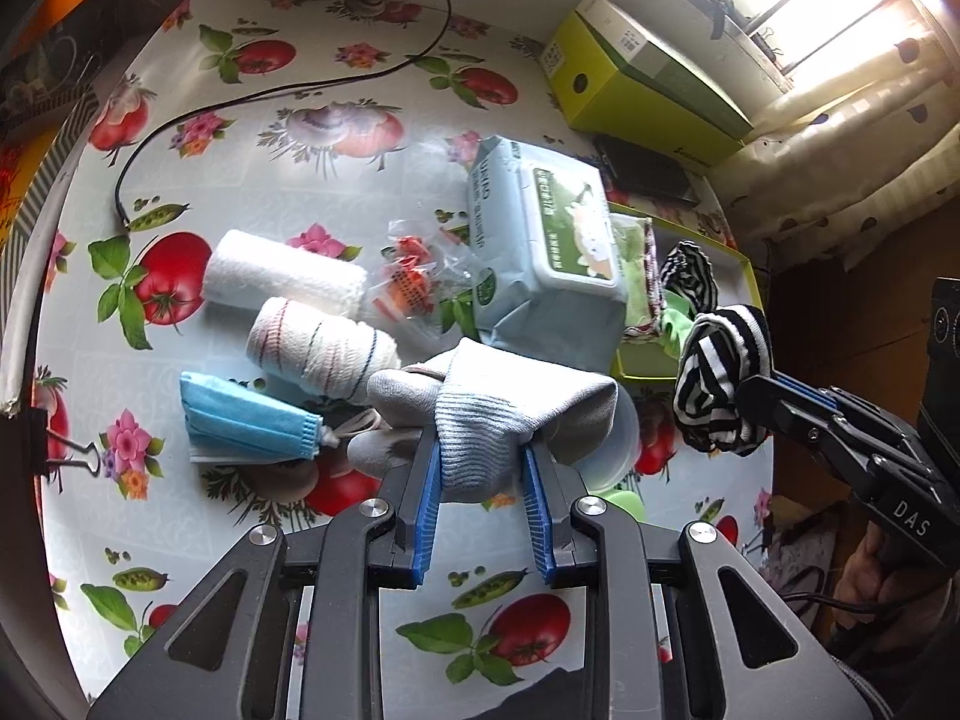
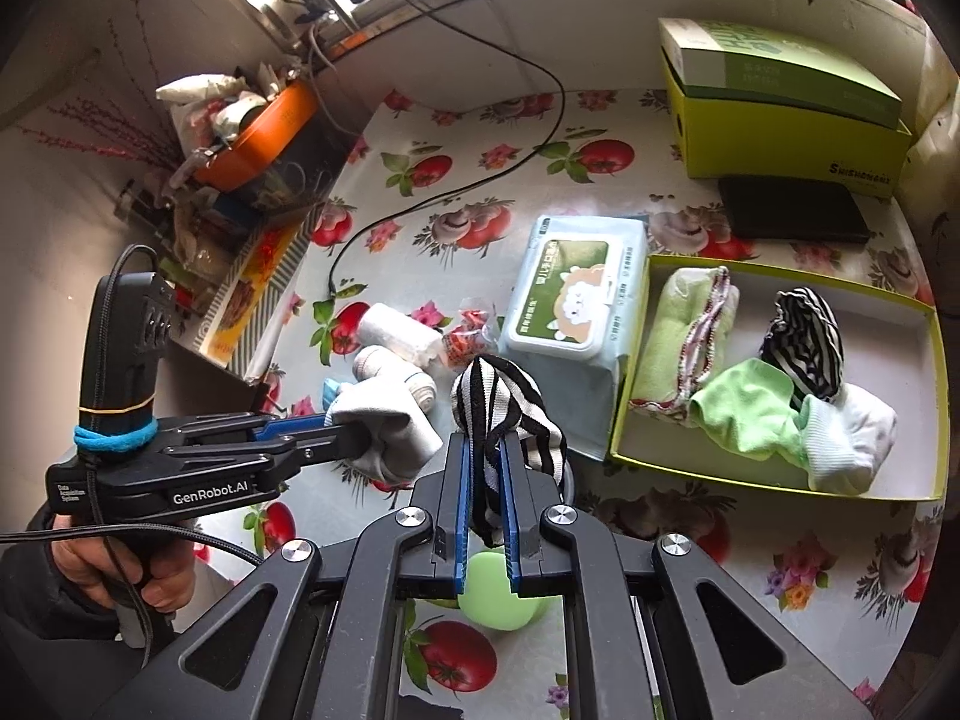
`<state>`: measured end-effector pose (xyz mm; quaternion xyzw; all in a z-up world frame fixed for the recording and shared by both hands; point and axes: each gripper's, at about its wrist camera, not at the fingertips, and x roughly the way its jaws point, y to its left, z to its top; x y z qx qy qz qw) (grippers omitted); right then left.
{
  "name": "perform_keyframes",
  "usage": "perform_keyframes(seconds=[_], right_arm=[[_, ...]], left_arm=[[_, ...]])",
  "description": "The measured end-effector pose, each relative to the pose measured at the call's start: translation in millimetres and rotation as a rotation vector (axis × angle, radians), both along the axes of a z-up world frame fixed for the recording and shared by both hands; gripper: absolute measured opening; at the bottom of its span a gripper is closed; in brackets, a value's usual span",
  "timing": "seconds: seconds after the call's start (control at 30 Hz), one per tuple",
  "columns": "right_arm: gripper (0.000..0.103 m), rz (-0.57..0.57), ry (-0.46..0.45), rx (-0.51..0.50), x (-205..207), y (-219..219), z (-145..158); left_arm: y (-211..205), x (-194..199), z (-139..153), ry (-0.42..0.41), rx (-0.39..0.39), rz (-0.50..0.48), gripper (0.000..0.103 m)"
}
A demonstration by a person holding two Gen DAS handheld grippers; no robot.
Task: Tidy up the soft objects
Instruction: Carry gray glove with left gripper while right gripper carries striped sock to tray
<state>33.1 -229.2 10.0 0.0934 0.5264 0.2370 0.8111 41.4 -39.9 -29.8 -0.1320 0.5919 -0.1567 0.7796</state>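
Observation:
My left gripper (image 1: 480,450) is shut on a grey sock (image 1: 498,414) and holds it above the table; it also shows in the right wrist view (image 2: 384,426). My right gripper (image 2: 486,450) is shut on a black-and-white striped sock (image 2: 504,414), seen in the left wrist view (image 1: 720,384) too. A yellow-green open box (image 2: 936,408) at the right holds a striped sock (image 2: 804,336), a green sock (image 2: 744,414), a white sock (image 2: 852,438) and a folded green cloth (image 2: 672,336).
On the fruit-print tablecloth lie a wet-wipes pack (image 1: 540,246), two bandage rolls (image 1: 282,276), a blue face mask (image 1: 246,420), a small plastic packet (image 1: 414,276) and a black cable (image 1: 270,90). A green carton (image 2: 780,102) and a black case (image 2: 792,210) stand behind.

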Motion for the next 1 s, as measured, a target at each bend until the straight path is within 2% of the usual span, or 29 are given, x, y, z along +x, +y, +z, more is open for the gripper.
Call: perform_keyframes(seconds=[0.7,1.0], right_arm=[[0.009,-0.081,-0.030,0.023,-12.5,-52.3,6.1],[0.009,-0.156,-0.032,0.043,-17.0,-87.3,2.3]], left_arm=[[-68.0,7.5,31.3,-0.068,0.037,-0.112,0.026],[-104.6,16.2,34.9,-0.077,0.056,-0.188,0.026]])
